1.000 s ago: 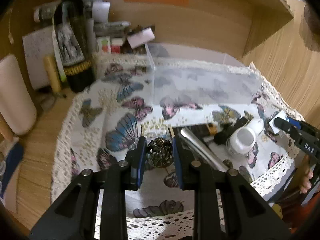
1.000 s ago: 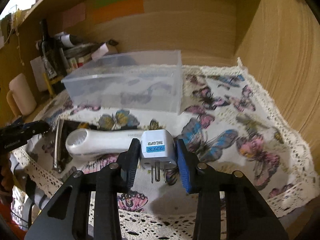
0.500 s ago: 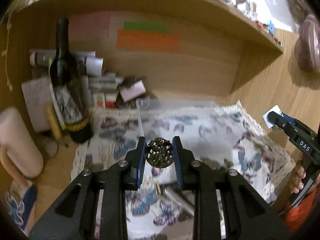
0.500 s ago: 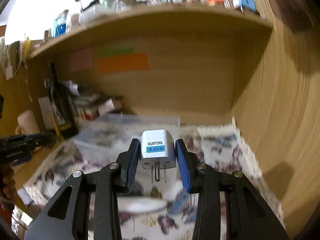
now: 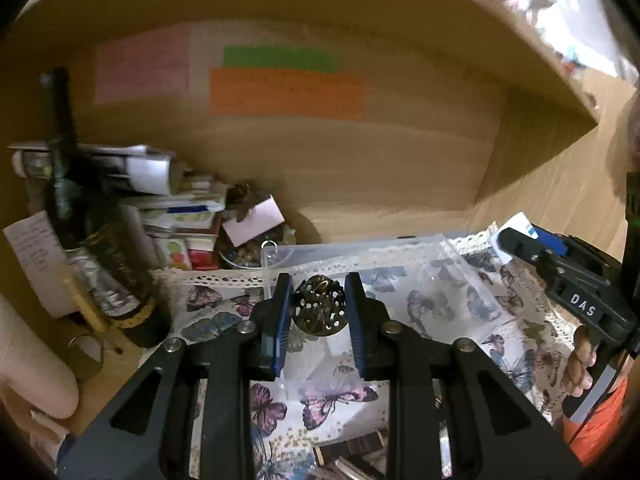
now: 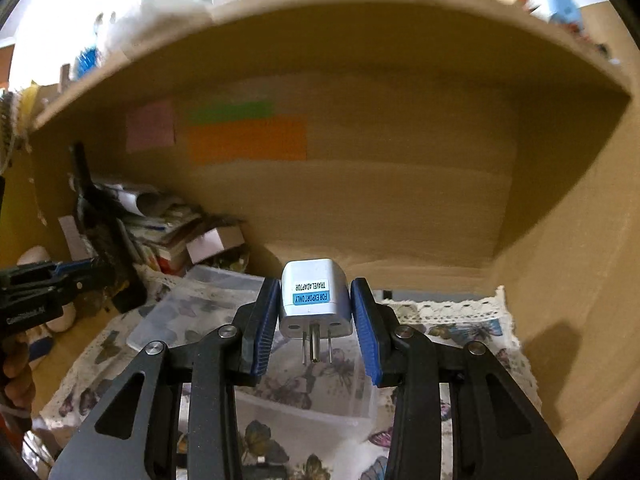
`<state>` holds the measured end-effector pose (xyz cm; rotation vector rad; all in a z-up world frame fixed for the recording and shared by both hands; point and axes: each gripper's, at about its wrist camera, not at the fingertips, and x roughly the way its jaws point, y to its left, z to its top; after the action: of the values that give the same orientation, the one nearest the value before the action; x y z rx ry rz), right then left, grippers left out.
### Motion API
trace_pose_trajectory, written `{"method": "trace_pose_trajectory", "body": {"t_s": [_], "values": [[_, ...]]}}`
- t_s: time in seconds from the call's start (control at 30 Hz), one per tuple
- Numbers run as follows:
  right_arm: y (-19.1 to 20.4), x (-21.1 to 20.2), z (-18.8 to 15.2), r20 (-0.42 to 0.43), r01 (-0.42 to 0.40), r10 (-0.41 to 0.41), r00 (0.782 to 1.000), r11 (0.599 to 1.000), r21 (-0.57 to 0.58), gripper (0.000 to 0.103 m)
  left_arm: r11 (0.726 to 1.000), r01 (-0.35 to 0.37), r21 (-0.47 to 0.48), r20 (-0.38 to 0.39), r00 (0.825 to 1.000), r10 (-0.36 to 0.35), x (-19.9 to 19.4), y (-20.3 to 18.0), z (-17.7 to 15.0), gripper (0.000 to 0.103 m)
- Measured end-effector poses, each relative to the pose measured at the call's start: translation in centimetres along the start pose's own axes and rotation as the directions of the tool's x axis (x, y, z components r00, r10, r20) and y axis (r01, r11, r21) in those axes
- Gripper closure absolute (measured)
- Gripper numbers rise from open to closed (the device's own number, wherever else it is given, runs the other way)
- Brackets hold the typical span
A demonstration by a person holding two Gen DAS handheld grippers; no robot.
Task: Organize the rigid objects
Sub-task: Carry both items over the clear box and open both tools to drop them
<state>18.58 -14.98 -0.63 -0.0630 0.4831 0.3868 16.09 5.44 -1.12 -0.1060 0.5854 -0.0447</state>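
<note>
Above the clear plastic bin (image 5: 400, 276), at frame centre, the left gripper (image 5: 318, 308) clamps a perforated brass ball (image 5: 319, 310); the right gripper (image 6: 315, 312) pinches a white travel adaptor (image 6: 314, 298).

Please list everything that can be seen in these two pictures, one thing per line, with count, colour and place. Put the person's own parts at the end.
metal ornament: one, bronze, pierced, held above the cloth
travel adapter: one, white with blue label, prongs toward the camera
plastic box: one, clear, on the cloth below both grippers
butterfly cloth: one, white with lace edge, covers the desk
wine bottle: one, dark, upright at left
paper notes: three, pink, green, orange, on the back wall
boxes and papers: a pile, mixed colours, back left corner
upper shelf: one, wood, small items on it, blurred
left gripper: black, blue pads, shut on the ornament
right gripper: black, blue pads, shut on the adapter
</note>
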Motion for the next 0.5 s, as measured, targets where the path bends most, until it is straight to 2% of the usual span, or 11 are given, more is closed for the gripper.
{"method": "trace_pose_trajectory", "body": {"t_s": [0.17,0.5], "values": [[0.0,3.8,-0.4,-0.09,-0.01,0.009,0.996,1.0,-0.016,0.069,1.0,0.008,0.014,-0.085,0.996,-0.007,3.9,-0.3,-0.1,0.077],[0.3,9.0,-2.4,-0.248,-0.021,0.004,0.969,0.998,-0.066,0.069,0.998,0.033,0.047,-0.236,0.971,-0.021,10.7,-1.2,-1.5,0.077]]}}
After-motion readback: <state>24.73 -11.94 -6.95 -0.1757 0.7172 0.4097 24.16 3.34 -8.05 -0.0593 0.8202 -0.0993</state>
